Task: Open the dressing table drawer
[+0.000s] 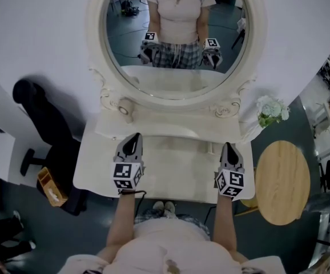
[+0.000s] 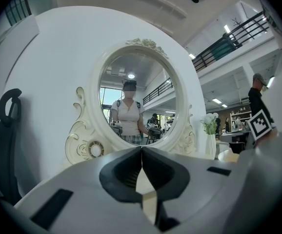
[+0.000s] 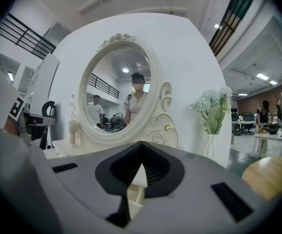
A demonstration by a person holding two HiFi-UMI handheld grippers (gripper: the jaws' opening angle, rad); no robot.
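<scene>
Jaws together, left gripper [image 1: 135,137], right gripper [image 1: 228,146], cream dressing table [image 1: 176,173], perhaps office [image 3: 265,130]

Mirror [image 1: 176,39] cut off by the head view's upper edge; the drawer is hidden beneath the top of the dressing table [image 1: 170,173]; in the gripper views, the bodies of the left gripper [image 2: 141,148] and right gripper [image 3: 141,143] mask the table's lower front.

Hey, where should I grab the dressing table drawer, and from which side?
Grip its front pull, coming in level from the person's side, since a drawer slides out that way. The tabletop hides the front from above, so the pull's shape cannot be told. The left gripper and right gripper are shut; open one first.
</scene>
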